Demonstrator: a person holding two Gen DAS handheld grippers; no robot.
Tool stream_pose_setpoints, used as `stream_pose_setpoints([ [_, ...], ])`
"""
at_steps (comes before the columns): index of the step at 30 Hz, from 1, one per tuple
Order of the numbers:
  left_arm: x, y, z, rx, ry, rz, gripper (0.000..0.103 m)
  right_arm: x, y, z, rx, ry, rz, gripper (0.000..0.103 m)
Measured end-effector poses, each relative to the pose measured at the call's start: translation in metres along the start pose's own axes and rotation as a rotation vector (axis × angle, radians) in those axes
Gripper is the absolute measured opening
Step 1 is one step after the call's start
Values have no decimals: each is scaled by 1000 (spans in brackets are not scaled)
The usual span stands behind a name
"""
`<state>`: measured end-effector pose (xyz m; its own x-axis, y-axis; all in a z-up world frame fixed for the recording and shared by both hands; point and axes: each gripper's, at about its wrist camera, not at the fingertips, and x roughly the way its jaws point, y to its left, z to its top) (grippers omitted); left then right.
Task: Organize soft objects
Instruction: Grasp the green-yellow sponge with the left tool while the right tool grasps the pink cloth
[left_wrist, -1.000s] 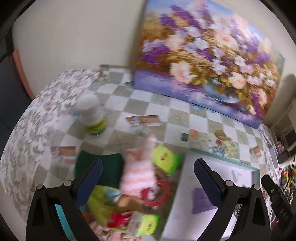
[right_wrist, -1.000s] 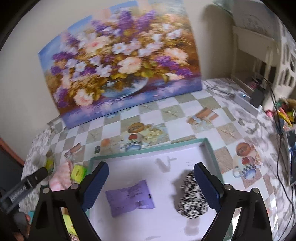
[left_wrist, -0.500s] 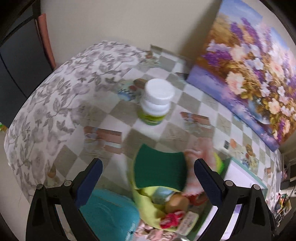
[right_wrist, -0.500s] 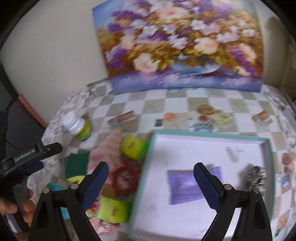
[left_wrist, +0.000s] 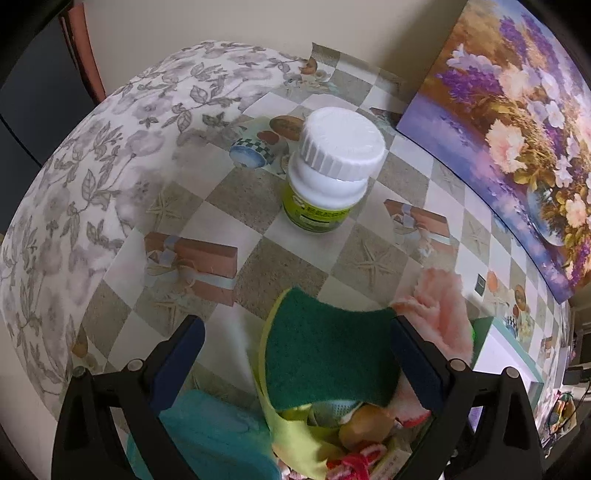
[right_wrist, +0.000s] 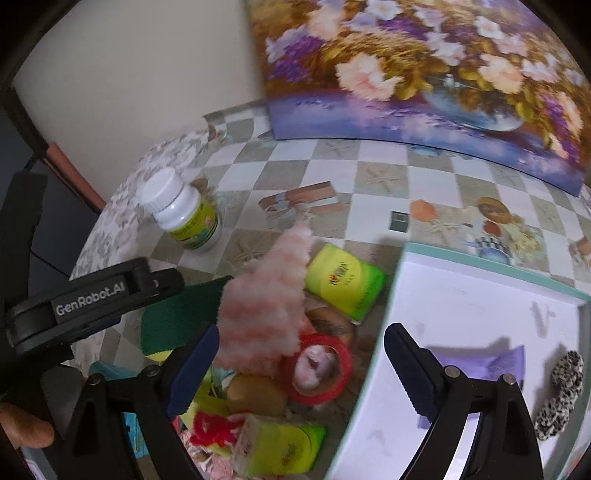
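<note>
Compared with half a second ago, the left gripper (left_wrist: 297, 354) sits lower and closer to the pile: the green scouring sponge (left_wrist: 328, 350) now fills most of the gap between its blue pads, where before it lay further ahead, and the white-capped bottle (left_wrist: 330, 168) looms larger straight in front. The right gripper (right_wrist: 301, 365) has swung leftward, so the pink striped fluffy sock (right_wrist: 266, 306) and the red tape ring (right_wrist: 319, 363) now lie between its fingers, while the white tray (right_wrist: 461, 291) has slid off to its right side.

Both grippers stand wide open and hold nothing. The sponge lies just ahead of the left gripper's fingertips, nearer its right finger, with the sock's pink tip beyond that finger. From the right gripper, the sock rises just ahead of its left finger, apparently touching the pad, though blur makes this uncertain. The purple packet (right_wrist: 484, 363) and the leopard-print item (right_wrist: 563, 391) rest inside the tray, behind the right finger
</note>
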<state>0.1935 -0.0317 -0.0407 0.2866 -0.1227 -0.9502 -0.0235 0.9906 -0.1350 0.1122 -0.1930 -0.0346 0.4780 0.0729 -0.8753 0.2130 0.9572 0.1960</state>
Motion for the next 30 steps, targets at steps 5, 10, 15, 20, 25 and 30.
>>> stream_pose_setpoints([
  [5, 4, 8, 2, -23, 3, 8, 99, 16, 7, 1, -16, 30, 2, 92],
  [10, 6, 7, 1, -19, 14, -4, 99, 25, 7, 0, -10, 50, 29, 82],
  [15, 6, 3, 0, -11, 20, -10, 99, 26, 8, -1, -12, 45, 78, 56],
  [20, 9, 2, 0, -2, 25, -7, 99, 30, 6, -2, -8, 53, 119, 35],
  [25, 11, 2, -1, -3, 34, -11, 99, 28, -2, -1, 31, 41, 143, 14],
  [30, 14, 1, -2, 3, 43, -15, 99, 24, -5, 0, 43, 37, 158, 9],
])
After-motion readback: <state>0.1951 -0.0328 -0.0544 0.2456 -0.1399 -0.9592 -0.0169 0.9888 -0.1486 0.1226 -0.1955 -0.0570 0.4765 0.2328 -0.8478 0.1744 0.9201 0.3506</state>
